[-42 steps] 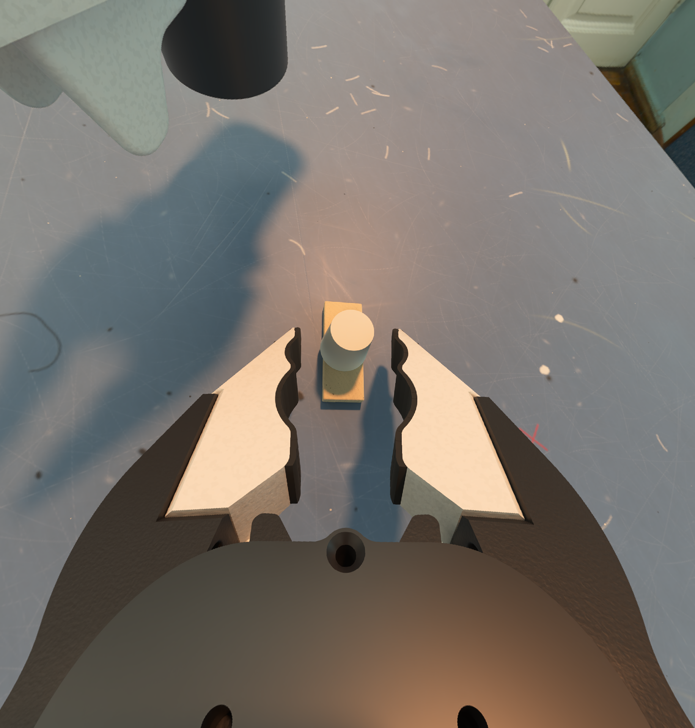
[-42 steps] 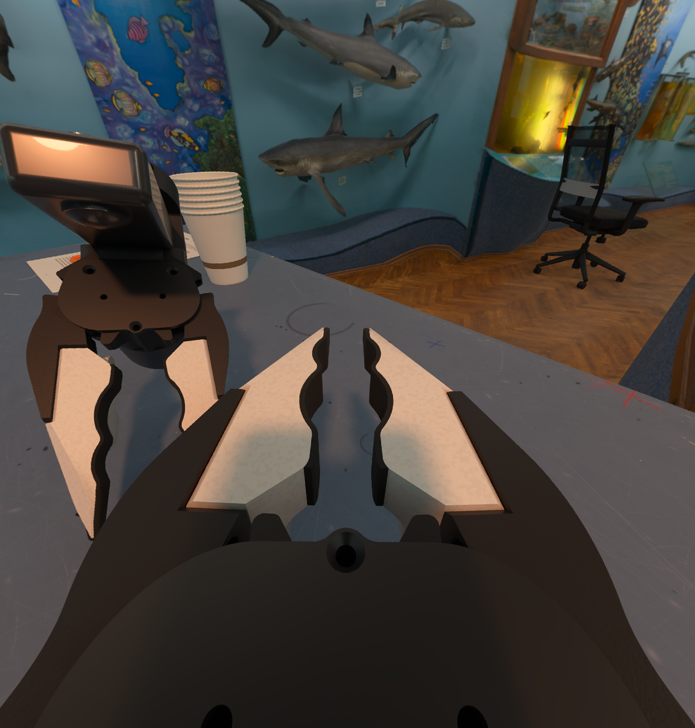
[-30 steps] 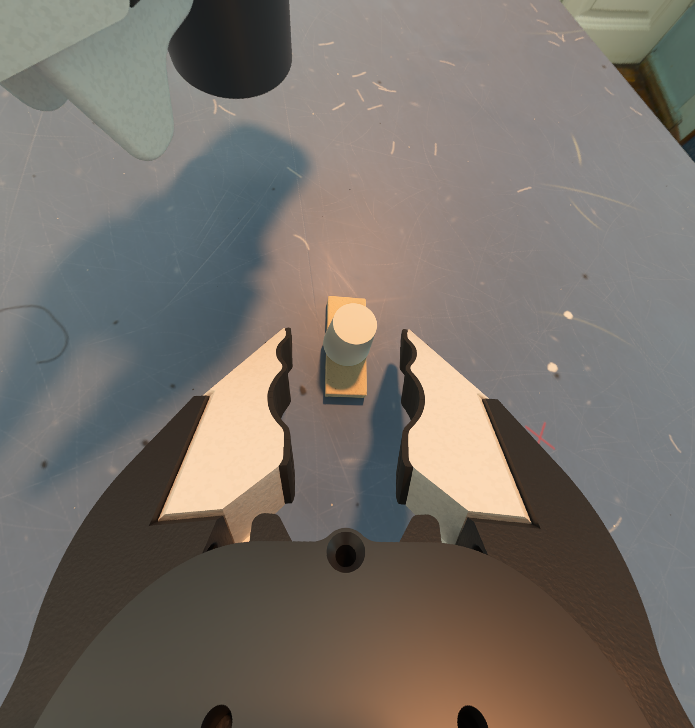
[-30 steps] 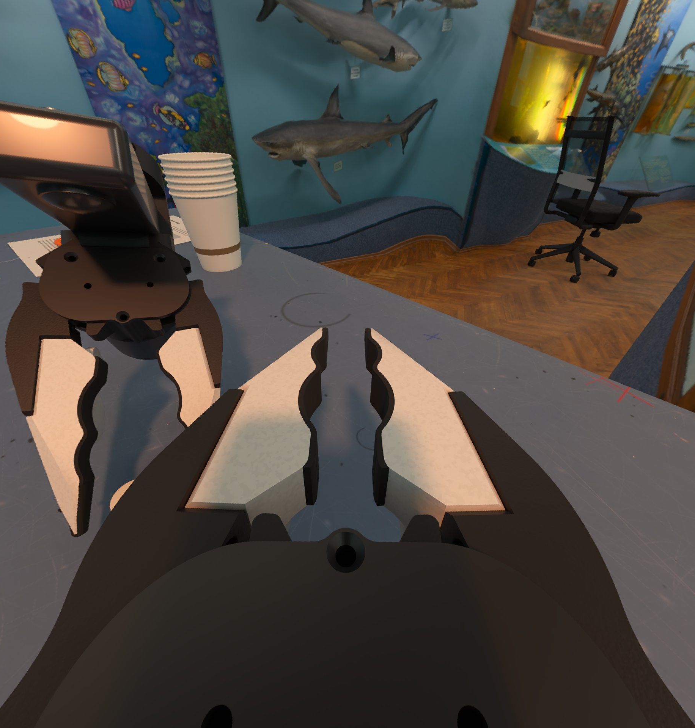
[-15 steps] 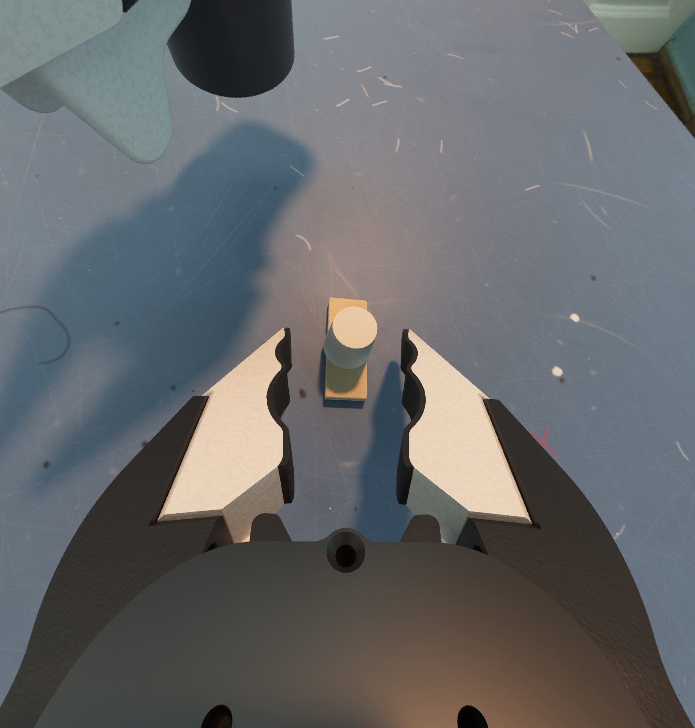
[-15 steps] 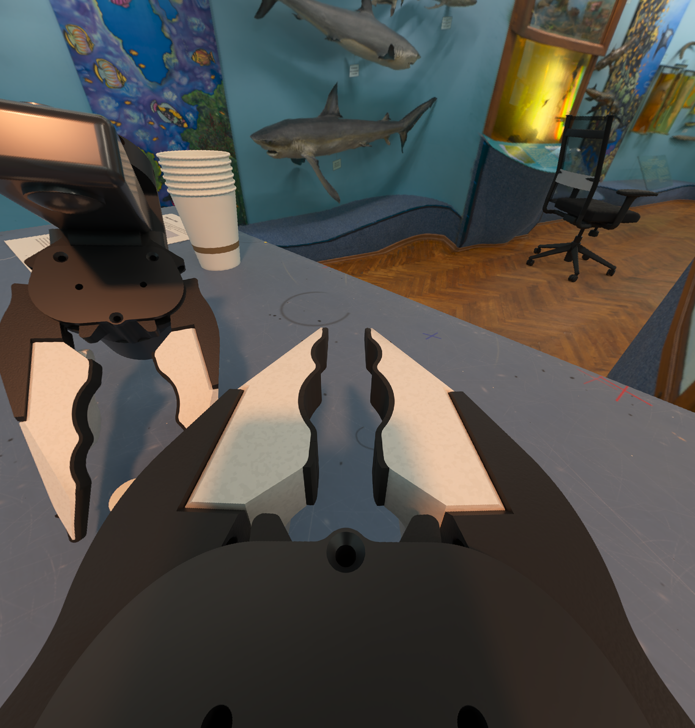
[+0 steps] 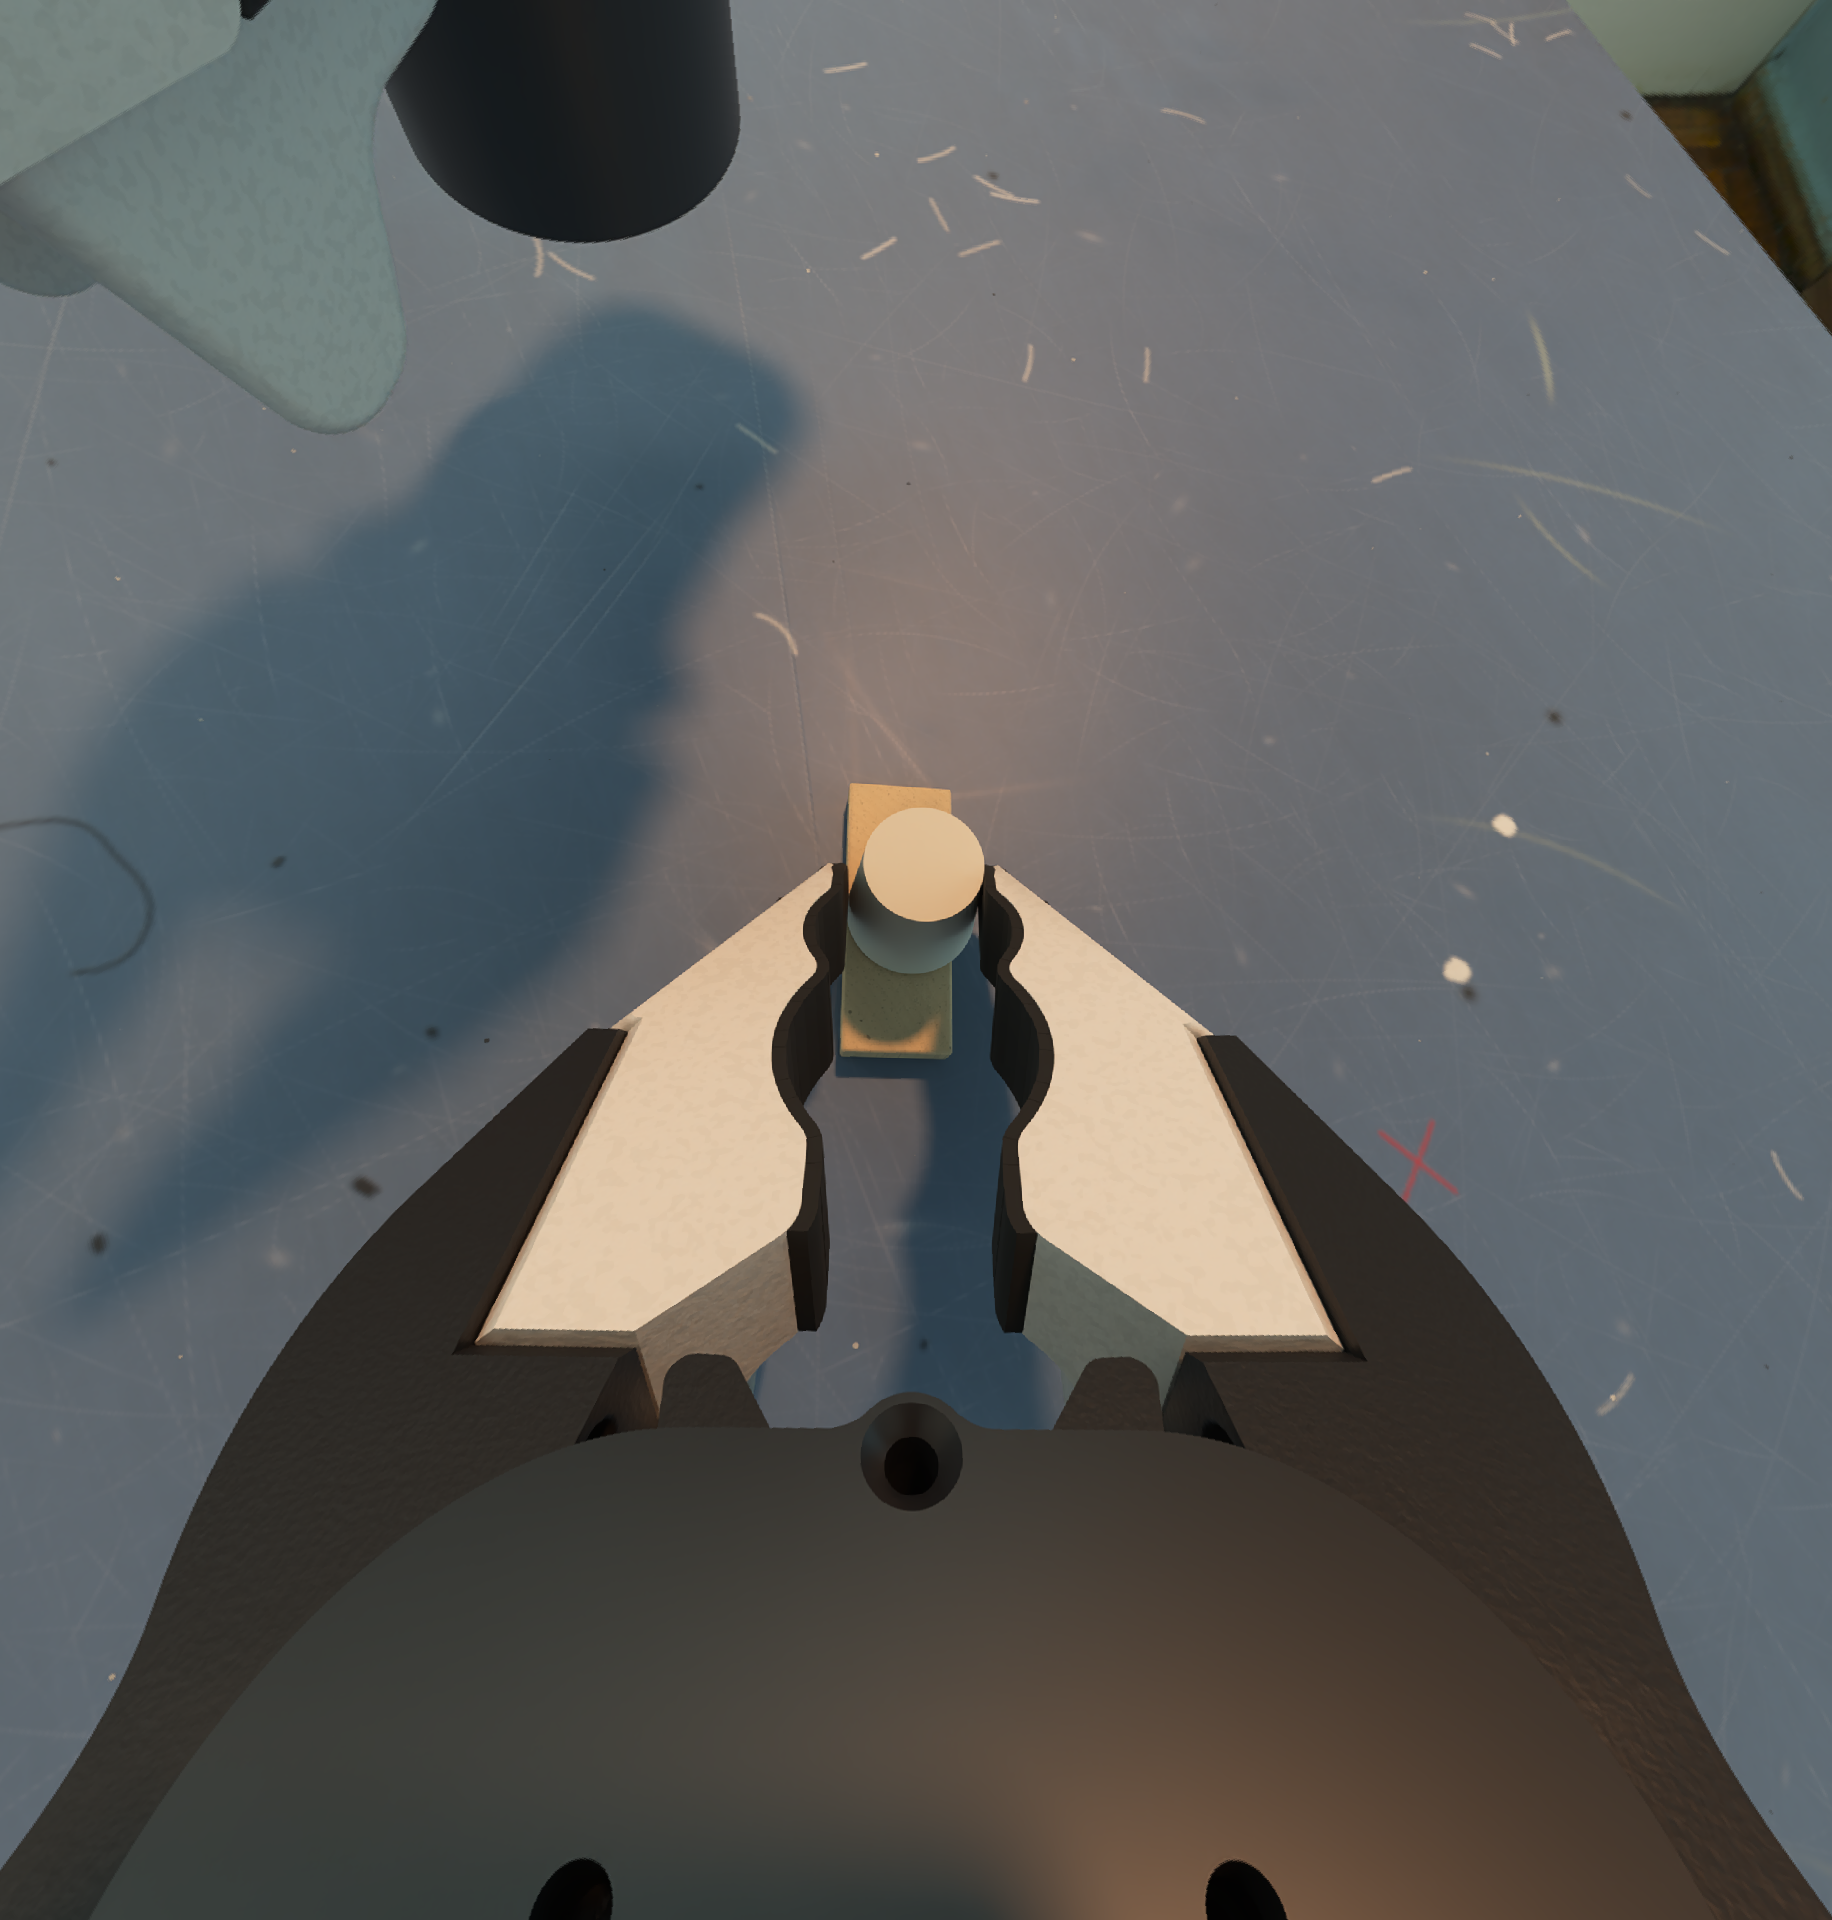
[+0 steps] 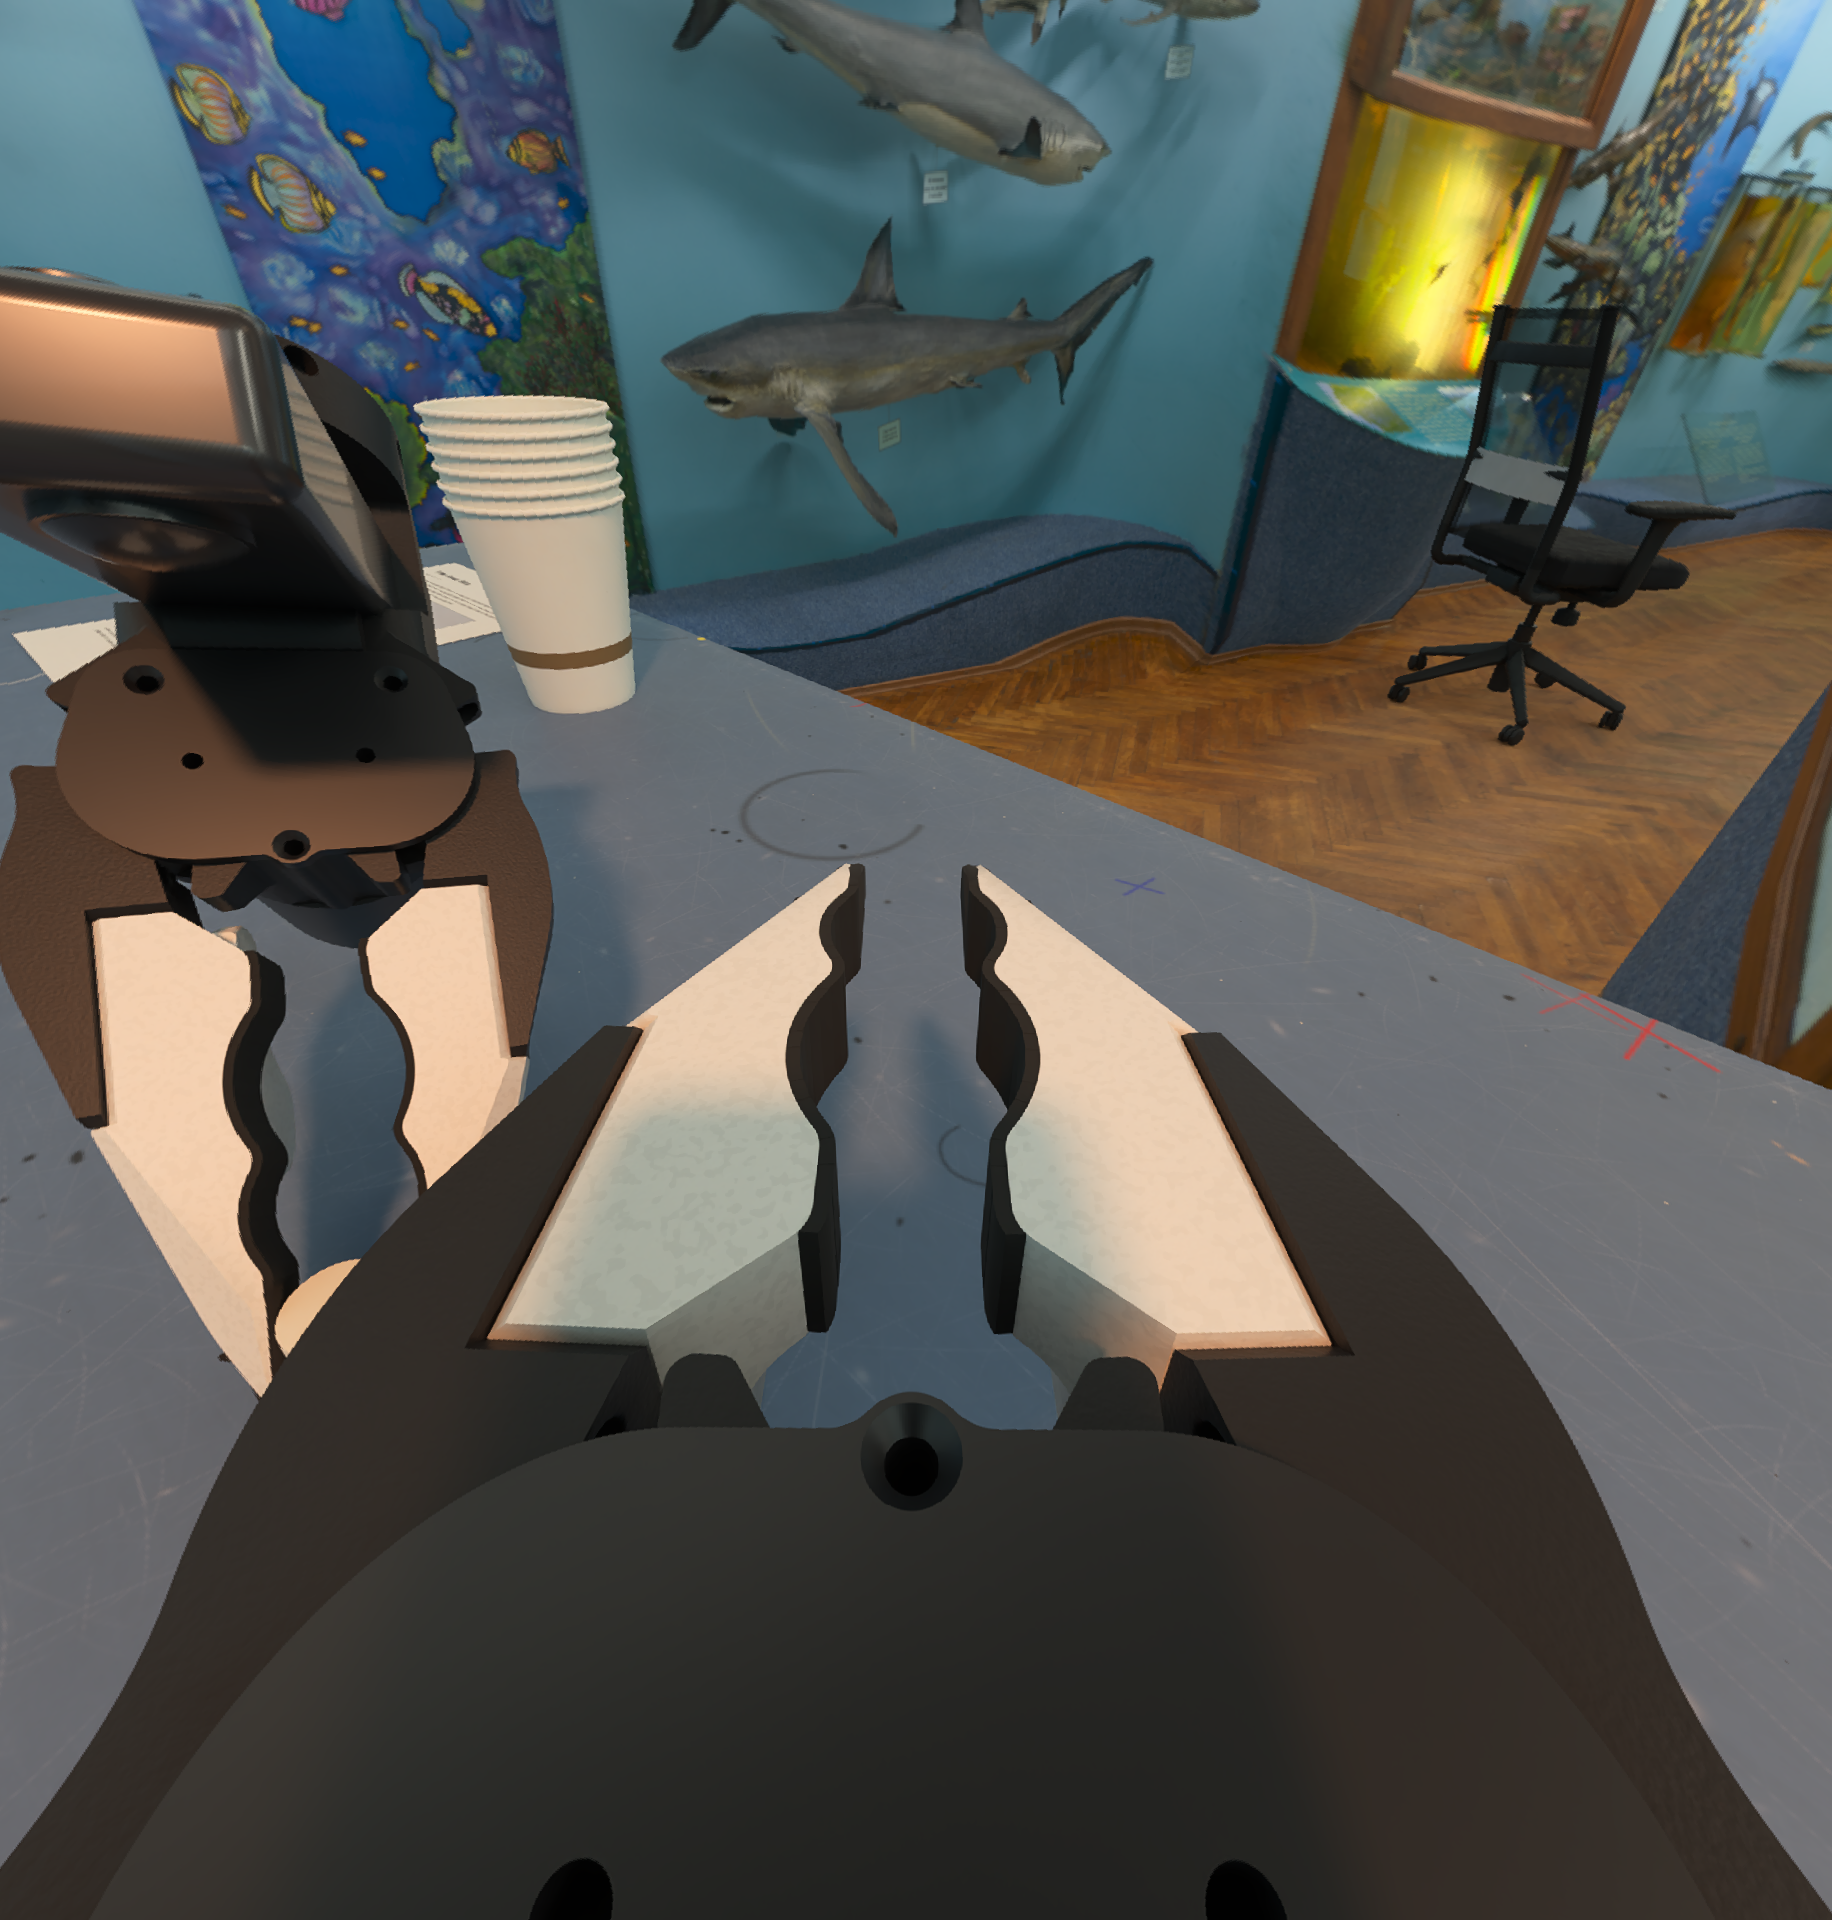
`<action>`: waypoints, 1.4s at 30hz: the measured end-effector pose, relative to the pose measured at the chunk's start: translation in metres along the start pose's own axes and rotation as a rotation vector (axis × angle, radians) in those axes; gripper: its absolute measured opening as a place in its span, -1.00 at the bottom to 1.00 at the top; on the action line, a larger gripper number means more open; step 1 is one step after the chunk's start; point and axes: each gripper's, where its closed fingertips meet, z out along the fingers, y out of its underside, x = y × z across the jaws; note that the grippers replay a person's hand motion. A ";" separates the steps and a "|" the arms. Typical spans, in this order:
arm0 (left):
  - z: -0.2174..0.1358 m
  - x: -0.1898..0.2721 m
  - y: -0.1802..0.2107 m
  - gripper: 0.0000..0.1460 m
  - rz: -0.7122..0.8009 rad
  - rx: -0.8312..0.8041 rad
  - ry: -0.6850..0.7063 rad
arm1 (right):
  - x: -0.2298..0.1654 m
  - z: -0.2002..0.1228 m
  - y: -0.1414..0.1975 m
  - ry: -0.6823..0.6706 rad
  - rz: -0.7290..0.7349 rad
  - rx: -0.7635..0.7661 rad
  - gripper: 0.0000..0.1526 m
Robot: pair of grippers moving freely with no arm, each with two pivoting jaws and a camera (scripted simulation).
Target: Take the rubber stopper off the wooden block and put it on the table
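A pale rubber stopper (image 7: 922,868) stands upright on a small wooden block (image 7: 896,1023) lying on the grey table (image 7: 1307,623). My left gripper (image 7: 912,883) points down at it, and its fingertips press the stopper's two sides. The block's far end and middle are hidden by the stopper. In the right wrist view the left gripper's fingers (image 8: 164,1091) show at the left, with the stopper (image 8: 309,1314) between their tips. My right gripper (image 8: 912,883) hovers beside it, slightly open and empty.
A stack of paper cups (image 8: 538,551) and a paper sheet (image 8: 455,608) sit at the table's far side. The table edge (image 8: 1307,935) runs diagonally to the right, with floor and an office chair (image 8: 1535,540) beyond. Part of the other gripper (image 7: 216,208) hangs at the upper left.
My left gripper's jaws have closed from wide open onto the stopper. The right gripper has hardly moved.
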 end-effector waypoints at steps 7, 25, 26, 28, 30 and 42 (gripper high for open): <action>0.000 0.000 0.000 -0.66 0.001 -0.001 -0.002 | 0.000 0.000 0.000 0.001 -0.001 -0.001 -0.76; -0.015 -0.022 0.009 -0.66 -0.051 -0.011 -0.111 | 0.000 0.000 0.000 0.000 0.000 0.001 -0.76; -0.017 -0.025 0.010 -0.66 -0.063 -0.011 -0.124 | 0.000 0.000 0.000 0.000 0.000 0.001 -0.76; -0.020 -0.030 0.013 -0.66 -0.095 -0.016 -0.148 | 0.000 0.000 0.000 0.001 0.000 0.001 -0.76; -0.022 -0.034 0.015 -0.66 -0.120 -0.022 -0.167 | 0.000 0.000 0.000 0.001 0.000 0.001 -0.76; -0.024 -0.039 0.021 -0.34 -0.143 -0.043 -0.186 | 0.000 0.000 0.000 -0.001 0.002 0.002 -0.77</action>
